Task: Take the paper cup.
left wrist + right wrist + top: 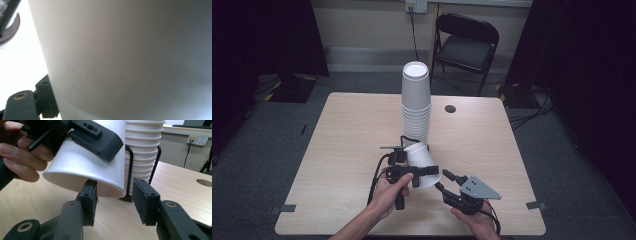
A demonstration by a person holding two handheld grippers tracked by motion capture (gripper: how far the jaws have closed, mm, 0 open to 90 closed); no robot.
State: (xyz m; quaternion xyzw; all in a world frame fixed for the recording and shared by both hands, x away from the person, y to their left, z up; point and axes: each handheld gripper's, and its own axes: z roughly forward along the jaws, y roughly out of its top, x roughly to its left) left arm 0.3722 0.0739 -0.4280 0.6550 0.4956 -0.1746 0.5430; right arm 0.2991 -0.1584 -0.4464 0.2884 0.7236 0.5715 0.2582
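My left gripper (413,173) is shut on a white paper cup (422,159), held tilted above the table with its open rim pointing down to the right. The cup's wall (125,60) lies right in front of the left gripper view, beside one black finger (22,105). My right gripper (445,180) is open just right of the cup's rim. In the right gripper view, the rim (100,187) hangs above and between the two pads (90,195), without either pad pressing on it. A left finger (97,137) clamps the cup's side.
A tall stack of white cups (416,100) stands mid-table in a black wire holder (130,170), just behind the held cup. The wooden table (352,130) has a round hole (450,108) at the back right. A black folding chair (467,42) stands beyond it.
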